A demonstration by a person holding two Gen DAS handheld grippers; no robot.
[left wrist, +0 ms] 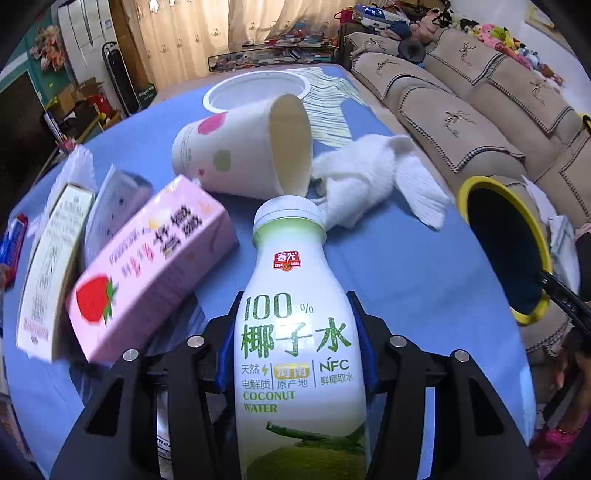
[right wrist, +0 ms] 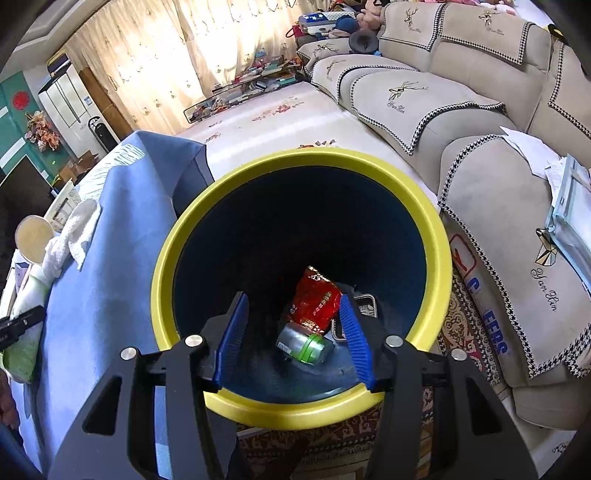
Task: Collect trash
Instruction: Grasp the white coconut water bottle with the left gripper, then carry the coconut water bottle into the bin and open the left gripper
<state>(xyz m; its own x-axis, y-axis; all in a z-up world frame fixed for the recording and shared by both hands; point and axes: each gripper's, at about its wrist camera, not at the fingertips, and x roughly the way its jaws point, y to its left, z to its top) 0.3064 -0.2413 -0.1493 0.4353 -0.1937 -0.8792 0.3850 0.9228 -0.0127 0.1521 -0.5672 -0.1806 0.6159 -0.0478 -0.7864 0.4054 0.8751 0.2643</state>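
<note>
Left gripper (left wrist: 297, 339) fingers clamp a bottle (left wrist: 299, 332) labelled "100% COCONUT WATER, NFC" above the blue tabletop (left wrist: 388, 266). Ahead: pink strawberry carton (left wrist: 147, 269), tipped paper cup (left wrist: 243, 155), tissue (left wrist: 373, 177). Right gripper (right wrist: 291, 339) fingers spread, holding nothing, over yellow-rimmed bin (right wrist: 436, 236); only this view shows red packet (right wrist: 316, 301) and can (right wrist: 303, 343) inside.

Beige sofa (right wrist: 461, 110) with houndstooth-trimmed covers along the right. Cream curtains (right wrist: 155, 55) backlit by daylight. White floral rug (right wrist: 280, 122) on floor. Green wall (left wrist: 22, 74) far left, white cabinet (left wrist: 79, 33) beside it.
</note>
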